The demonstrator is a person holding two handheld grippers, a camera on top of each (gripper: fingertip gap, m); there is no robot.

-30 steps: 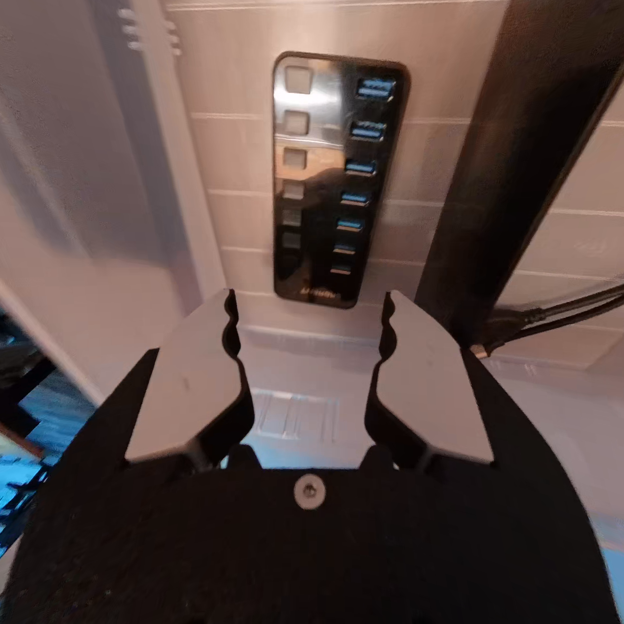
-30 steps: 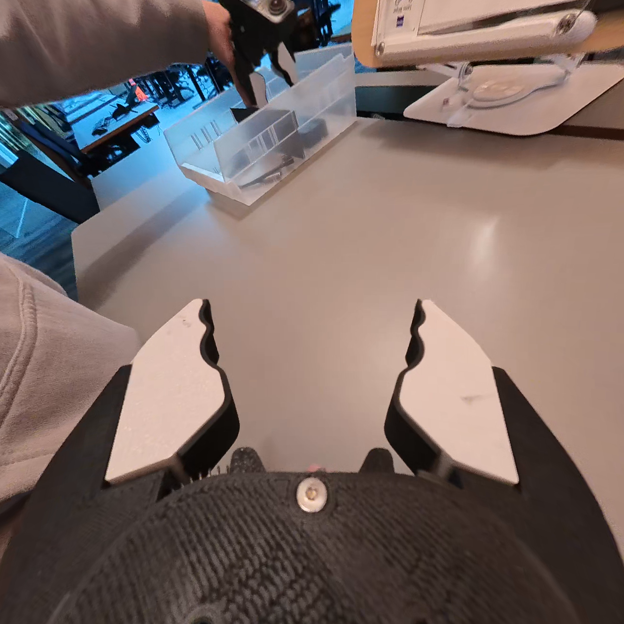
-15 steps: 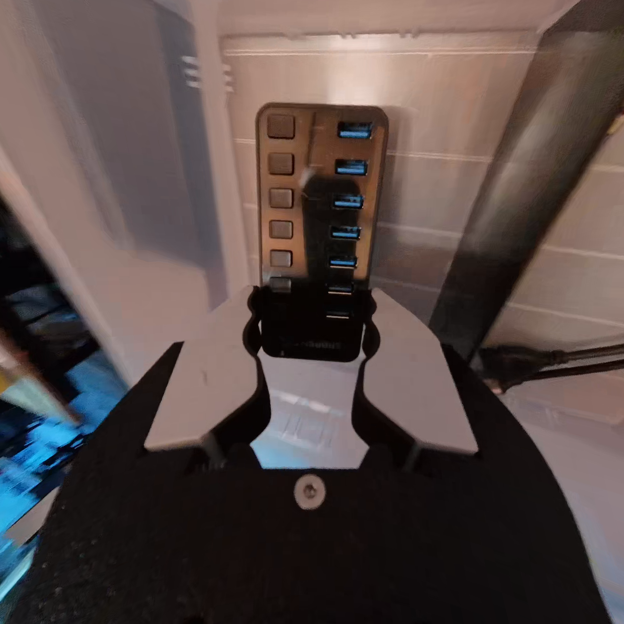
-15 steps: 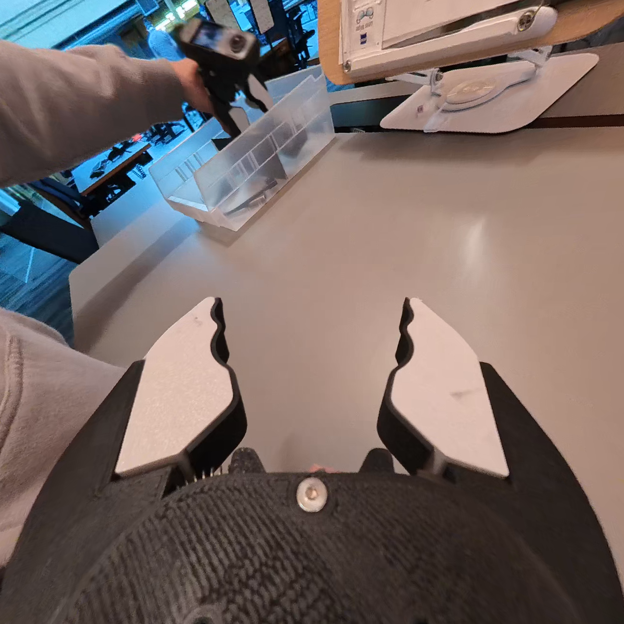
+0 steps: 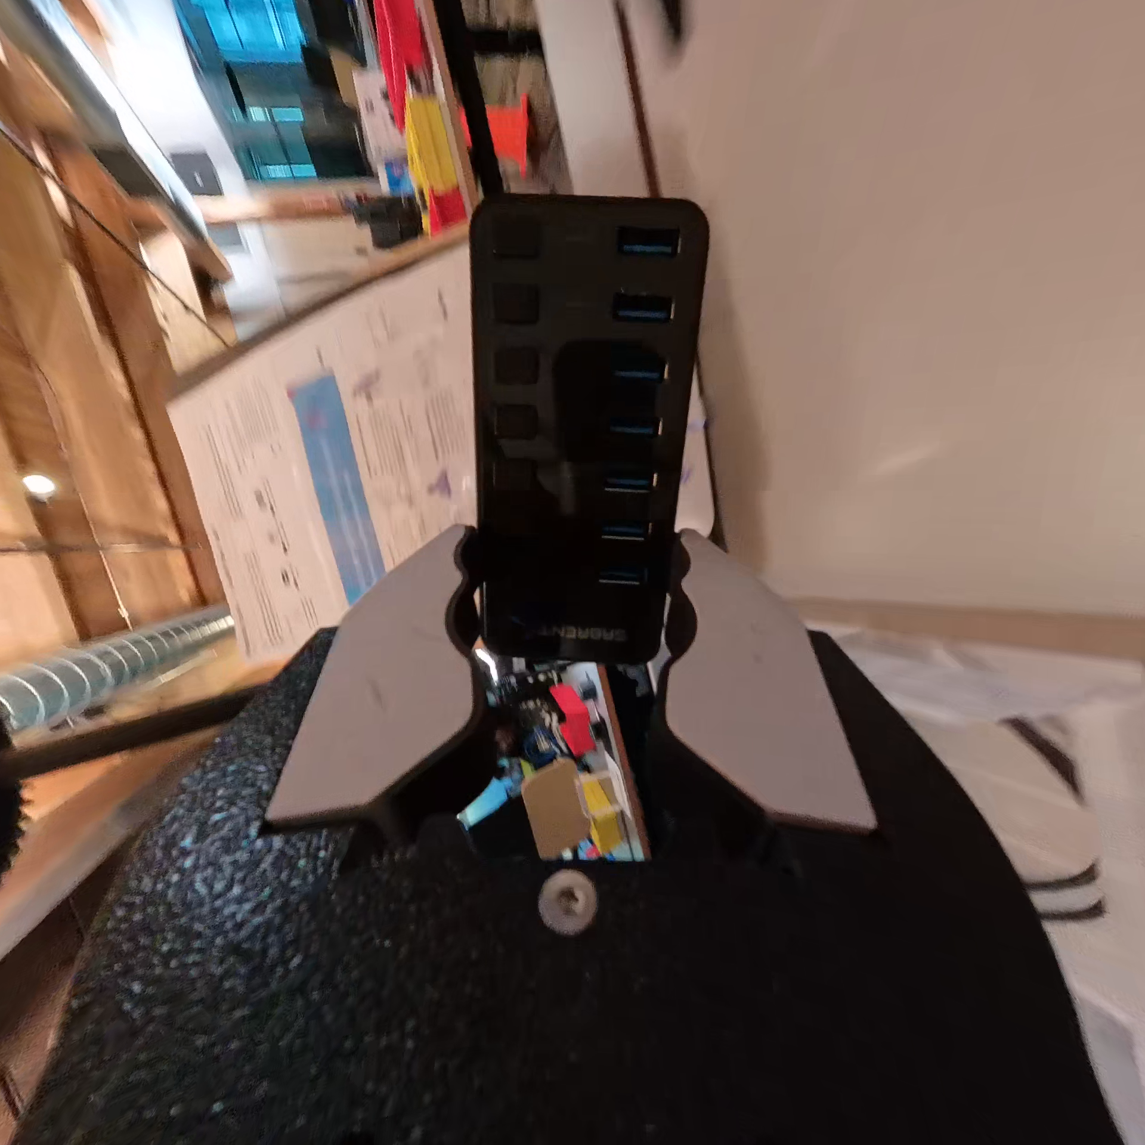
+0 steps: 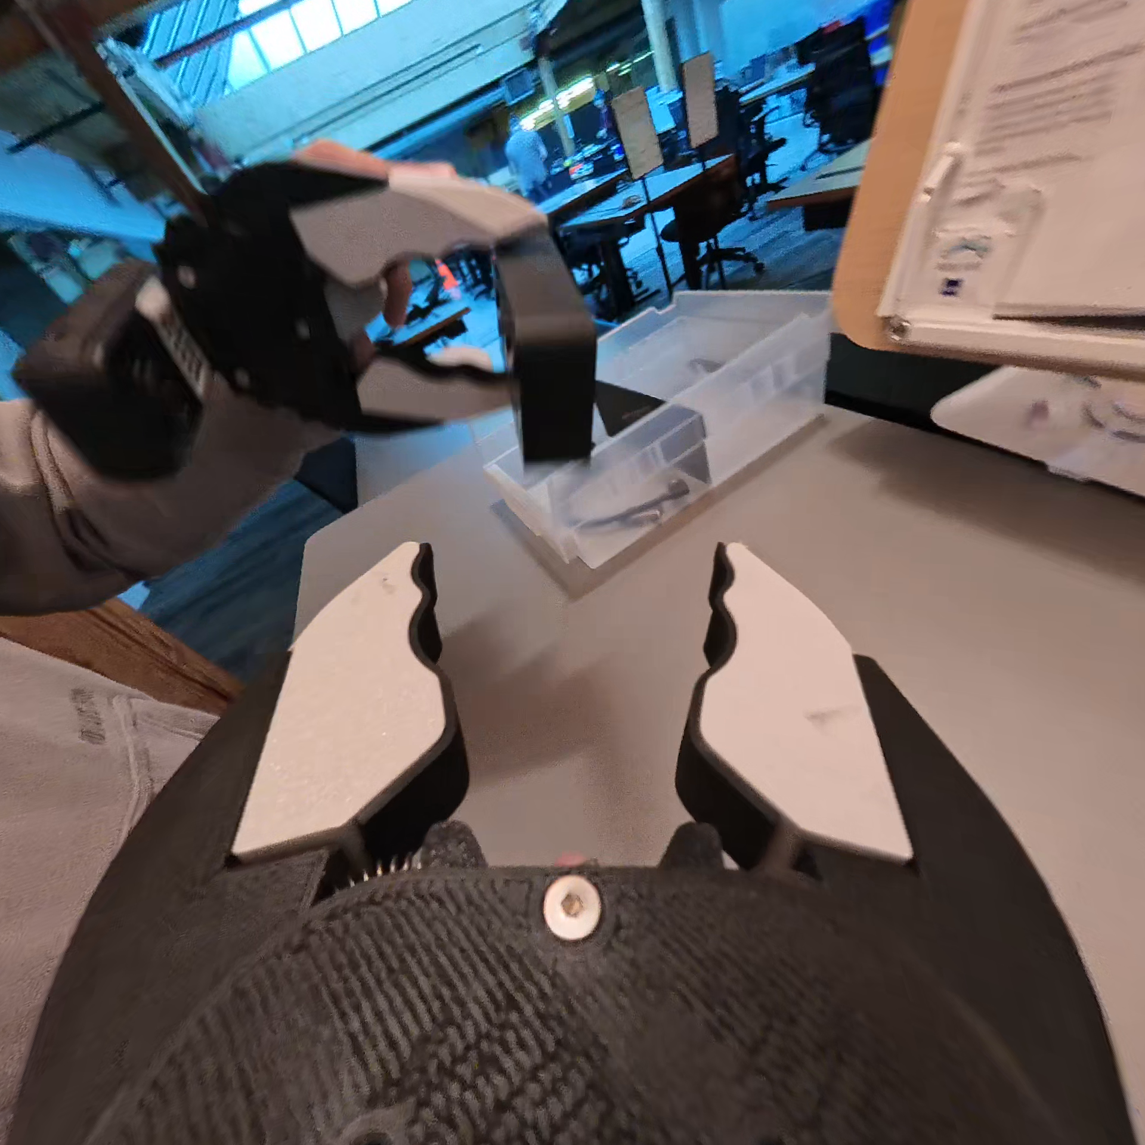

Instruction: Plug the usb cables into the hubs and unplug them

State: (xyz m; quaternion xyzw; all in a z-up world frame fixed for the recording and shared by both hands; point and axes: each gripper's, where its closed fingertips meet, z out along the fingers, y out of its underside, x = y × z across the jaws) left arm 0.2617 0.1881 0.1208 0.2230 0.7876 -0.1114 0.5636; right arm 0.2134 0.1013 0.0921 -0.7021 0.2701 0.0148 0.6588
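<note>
**The hub is up in the air, and it could slip**

The gray table is the biggest thing here, and most of it is bare. At its far side sits a clear plastic bin with walls inside it. Dark cables lie in the near part of the bin. None of them is plugged in yet.

The left gripper holds the black USB hub by its bottom end only. Its jaws are squeezed tight on the two sides. The hub sticks up high, off the table, above the near end of the bin. The picture is blurry, so I think the hand is moving fast. A fast swing could make the hub tip or slide out, because only a small part is held. It could also bump the bin wall.

The right gripper hangs over the table with its jaws spread wide and nothing in them. It is well apart from the cables. The plug and the blue ports are small, so lining them up could easily go wrong.
</note>
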